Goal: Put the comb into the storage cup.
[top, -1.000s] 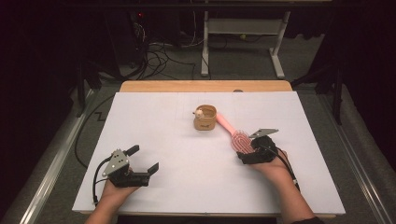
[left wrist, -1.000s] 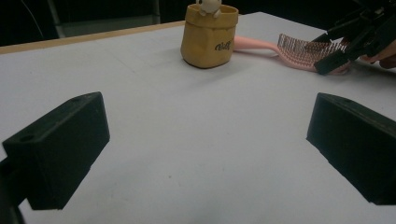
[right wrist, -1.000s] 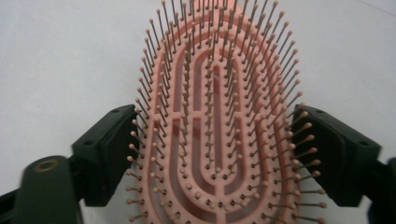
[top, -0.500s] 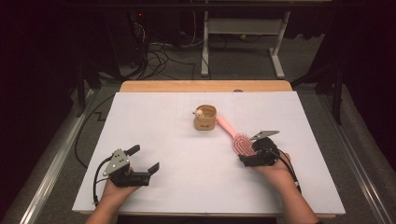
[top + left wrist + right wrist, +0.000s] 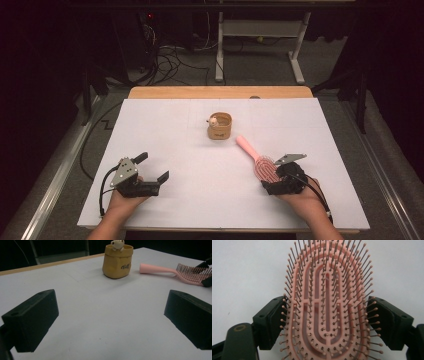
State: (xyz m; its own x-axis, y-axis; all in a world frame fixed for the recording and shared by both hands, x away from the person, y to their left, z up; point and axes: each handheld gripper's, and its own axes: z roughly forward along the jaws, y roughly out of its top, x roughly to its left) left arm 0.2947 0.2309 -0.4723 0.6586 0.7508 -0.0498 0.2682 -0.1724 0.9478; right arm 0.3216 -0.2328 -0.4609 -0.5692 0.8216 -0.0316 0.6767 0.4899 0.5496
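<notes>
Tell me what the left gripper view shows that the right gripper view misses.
The left gripper view alone shows the tan pouch with a small figure at its rim, the brush's pink handle, and the left tongs open over bare table. The right gripper view alone shows the right tongs straddling the bristled head, a jaw at each side. Both show the pink hairbrush and the white table.

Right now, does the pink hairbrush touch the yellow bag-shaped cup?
Apart. The left gripper view shows bare table between the hairbrush handle and the cup.
</notes>
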